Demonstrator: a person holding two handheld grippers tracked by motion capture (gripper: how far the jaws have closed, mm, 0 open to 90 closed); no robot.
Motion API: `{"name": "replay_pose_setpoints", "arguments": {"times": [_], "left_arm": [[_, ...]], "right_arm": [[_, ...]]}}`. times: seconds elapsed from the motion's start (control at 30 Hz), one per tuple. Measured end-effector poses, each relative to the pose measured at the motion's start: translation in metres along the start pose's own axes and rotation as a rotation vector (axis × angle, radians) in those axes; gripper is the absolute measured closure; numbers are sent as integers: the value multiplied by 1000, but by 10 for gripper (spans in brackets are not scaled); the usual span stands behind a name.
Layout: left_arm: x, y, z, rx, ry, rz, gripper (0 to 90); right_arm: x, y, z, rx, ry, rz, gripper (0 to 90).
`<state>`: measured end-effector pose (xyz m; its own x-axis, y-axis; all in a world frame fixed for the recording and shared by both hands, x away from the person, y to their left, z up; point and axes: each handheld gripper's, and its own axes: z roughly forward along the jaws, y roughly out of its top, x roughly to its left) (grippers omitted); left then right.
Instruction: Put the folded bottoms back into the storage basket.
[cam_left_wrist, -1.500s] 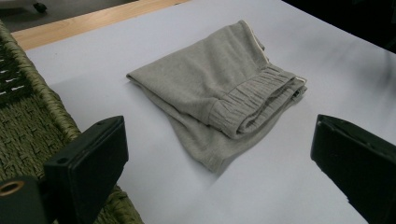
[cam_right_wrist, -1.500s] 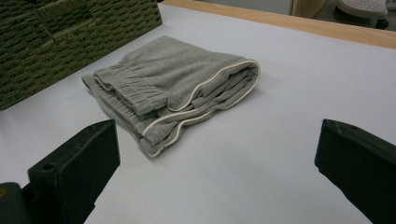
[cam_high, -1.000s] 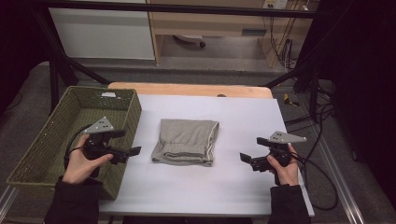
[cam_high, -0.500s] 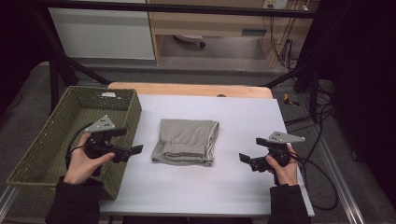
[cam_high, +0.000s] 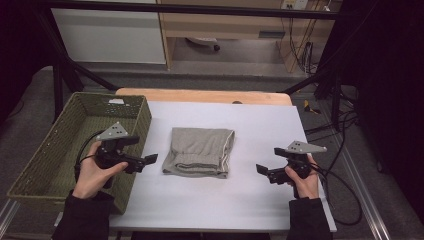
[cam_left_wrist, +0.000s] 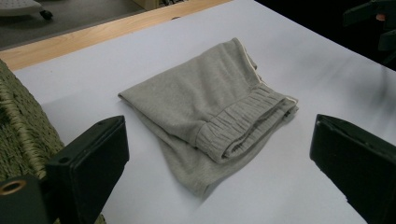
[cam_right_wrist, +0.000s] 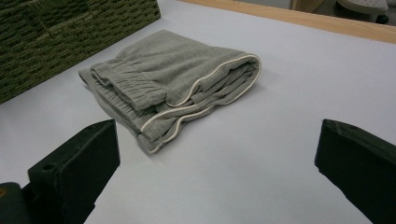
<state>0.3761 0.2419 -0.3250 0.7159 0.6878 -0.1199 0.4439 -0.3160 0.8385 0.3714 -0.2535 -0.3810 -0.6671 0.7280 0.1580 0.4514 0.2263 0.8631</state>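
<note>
Your left claw (cam_high: 148, 160): jaws wide apart, nothing between, held over surface edge just beside woven olive-green wicker basket (cam_high: 60, 150). Your right claw (cam_high: 262, 170): jaws also spread, empty, near right side of white rectangular surface (cam_high: 260, 125). Folded grey fabric shorts w/ elastic waistband & pale piping (cam_high: 200, 151) lie flat mid-surface, btwn both claws, touching neither. Waistband end faces you; piped hem toward right. Basket sits left of shorts, apart from them.
</note>
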Motion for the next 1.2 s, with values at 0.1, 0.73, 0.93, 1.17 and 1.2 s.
{"name": "replay_pose_setpoints", "arguments": {"times": [0.1,0.73,0.93,1.17,1.2], "left_arm": [[-2,1,0,-2,-1,-1,41],[-20,8,24,29,5,9,41],[-25,8,36,45,9,11,42],[-30,8,49,70,23,21,43],[-31,8,51,71,22,22,44]], "right_arm": [[0,0,0,0,0,0,6],[1,0,1,3,2,0,6],[1,0,1,4,2,0,6],[0,0,1,2,1,-3,7],[1,0,1,2,2,-2,7]]}}
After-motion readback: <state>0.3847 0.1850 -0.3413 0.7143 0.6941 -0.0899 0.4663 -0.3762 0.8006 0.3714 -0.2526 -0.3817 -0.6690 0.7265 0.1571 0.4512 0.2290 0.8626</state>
